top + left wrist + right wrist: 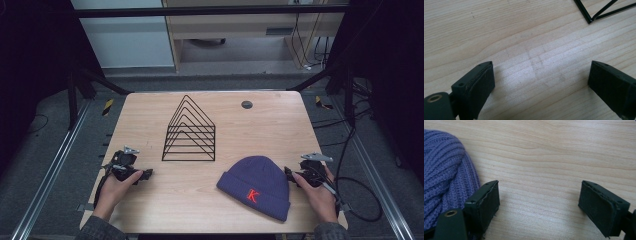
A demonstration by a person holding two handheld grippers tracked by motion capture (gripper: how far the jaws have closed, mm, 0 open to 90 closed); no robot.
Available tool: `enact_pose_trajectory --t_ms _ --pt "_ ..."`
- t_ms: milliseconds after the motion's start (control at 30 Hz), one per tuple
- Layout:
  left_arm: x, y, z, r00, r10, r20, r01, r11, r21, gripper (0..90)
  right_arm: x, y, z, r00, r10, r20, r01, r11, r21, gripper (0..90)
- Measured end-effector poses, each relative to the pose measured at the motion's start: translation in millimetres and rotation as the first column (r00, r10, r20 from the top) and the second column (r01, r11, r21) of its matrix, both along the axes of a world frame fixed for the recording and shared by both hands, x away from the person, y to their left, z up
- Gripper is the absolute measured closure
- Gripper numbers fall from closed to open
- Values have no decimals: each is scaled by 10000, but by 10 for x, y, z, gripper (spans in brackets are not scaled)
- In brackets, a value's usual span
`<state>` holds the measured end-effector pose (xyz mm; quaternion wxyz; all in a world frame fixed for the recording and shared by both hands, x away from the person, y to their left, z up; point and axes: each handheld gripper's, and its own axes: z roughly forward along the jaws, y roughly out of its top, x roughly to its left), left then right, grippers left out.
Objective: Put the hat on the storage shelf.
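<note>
A purple knitted beanie (257,185) with a red K on its cuff lies flat at the table's front right. My right gripper (290,174) rests just off its right edge, open, with bare wood between the jaws. In the right gripper view the beanie (446,172) lies against the left jaw's outer side, and the right gripper (539,202) holds nothing. My left gripper (146,174) sits at the front left, held in a hand, open over bare wood. In the left gripper view the left gripper (541,83) has its jaws wide apart, with a corner of the wire rack (596,12) beyond them.
A black wire rack (190,131) of several triangular frames stands at the table's middle. A small dark round disc (246,104) is set into the wooden table (280,125) near the back. Metal rails run along both sides, and cables trail from the right gripper.
</note>
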<state>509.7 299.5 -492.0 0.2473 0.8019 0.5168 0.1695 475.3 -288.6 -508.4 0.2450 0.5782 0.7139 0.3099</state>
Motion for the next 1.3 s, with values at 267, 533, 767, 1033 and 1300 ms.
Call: enact_pose_trajectory --t_ms 267,533,767,1033,1300 --pt "-5 -17 -5 10000 7 -59 -7 10000 50 34 -2 1 1 10000 27 -48 -27 10000 -18 153" --pt "-1 -16 -2 9999 -56 -136 56 10000 57 28 -10 5 141 9993 -371 75 374 9980 -513 132" --pt "-14 -11 -6 9999 -123 -86 123 9999 85 23 -52 171 426 9881 -280 1513 443 9934 -1054 154" --pt "-23 -5 -10 9999 -144 -62 144 9999 51 21 186 585 609 9884 1490 300 -1451 9838 -1051 156" --pt "-18 -2 -10 9998 -180 -71 181 9998 72 18 395 767 672 9724 2197 -789 -2265 9698 -906 185"
